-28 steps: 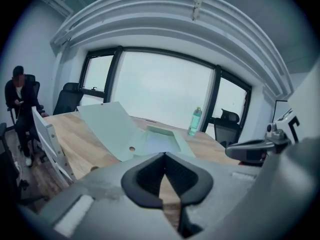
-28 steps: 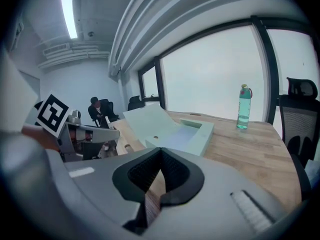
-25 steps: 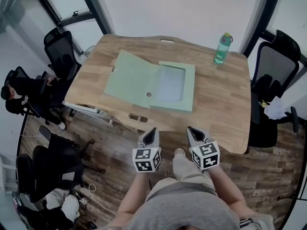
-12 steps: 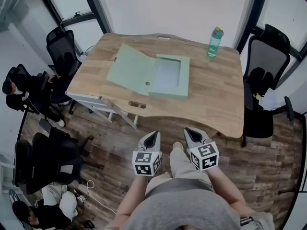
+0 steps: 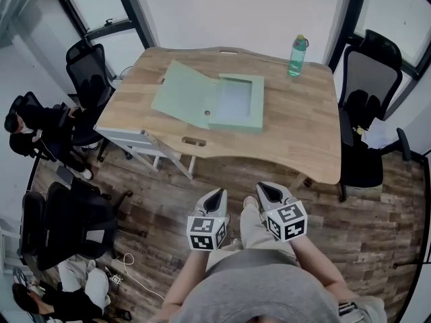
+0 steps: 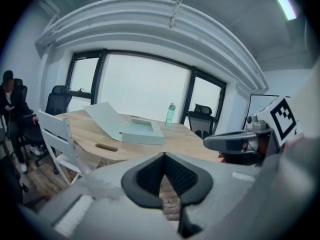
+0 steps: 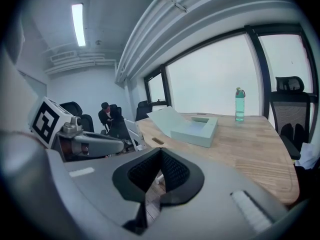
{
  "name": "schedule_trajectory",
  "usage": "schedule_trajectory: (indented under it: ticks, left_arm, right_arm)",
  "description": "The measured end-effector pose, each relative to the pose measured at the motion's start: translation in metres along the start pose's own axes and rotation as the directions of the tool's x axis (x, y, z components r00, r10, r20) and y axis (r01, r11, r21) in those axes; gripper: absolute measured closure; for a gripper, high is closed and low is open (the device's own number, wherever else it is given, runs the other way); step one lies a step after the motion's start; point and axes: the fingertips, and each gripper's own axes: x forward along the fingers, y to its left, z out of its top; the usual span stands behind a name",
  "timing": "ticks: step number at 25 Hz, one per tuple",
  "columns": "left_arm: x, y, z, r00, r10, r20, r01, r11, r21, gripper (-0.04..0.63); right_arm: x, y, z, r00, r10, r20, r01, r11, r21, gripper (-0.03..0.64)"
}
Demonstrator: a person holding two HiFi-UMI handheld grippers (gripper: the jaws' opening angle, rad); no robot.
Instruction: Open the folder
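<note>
A wood-plank floor [image 5: 377, 207] carries a long wooden table [image 5: 296, 126], whose tabletop fills the upper middle of the head view. Black office chairs stand round it: one [image 5: 367, 99] just beyond the right edge, one [image 5: 87, 69] off the far left corner, and another [image 5: 67, 224] on the floor well short of the near left corner. A seated person [image 5: 30, 130] in dark clothes is out past the left edge. A white slatted frame [image 5: 145, 147] sits under the near left corner. The folder [image 5: 232, 106], a pale green box type, lies open on the far left part of the tabletop. Its shallow tray rests flat toward the middle, and its cover [image 5: 182, 96] is swung out toward the left edge. In the left gripper view the cover stands at a slant rather than lying flat on the wood. The left gripper [image 5: 214, 195] and the right gripper [image 5: 264, 190] are side by side over the floor in front of the person's body. They are short of the near edge, well apart from the folder, and point toward the table. Each gripper's own view shows its dark ribbed fingers [image 6: 176, 174] brought together at the tips, with nothing held between them and only floor visible through the gap behind the tips. A green drinks bottle [image 5: 296, 54] stands upright near the far right corner, well apart from the folder. A small slot [image 5: 194, 141] is cut in the tabletop by the near edge.
</note>
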Motion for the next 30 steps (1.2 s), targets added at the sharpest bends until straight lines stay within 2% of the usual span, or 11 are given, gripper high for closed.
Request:
schedule_trajectory:
  ticks: [30]
  left_arm:
    - [0.006,0.011,0.02,1.0,-0.01,0.02,0.009,1.0,0.004,0.591]
  right_arm:
    - [0.009,0.0,0.016,1.0,0.006,0.022,-0.006,1.0,0.003,0.618]
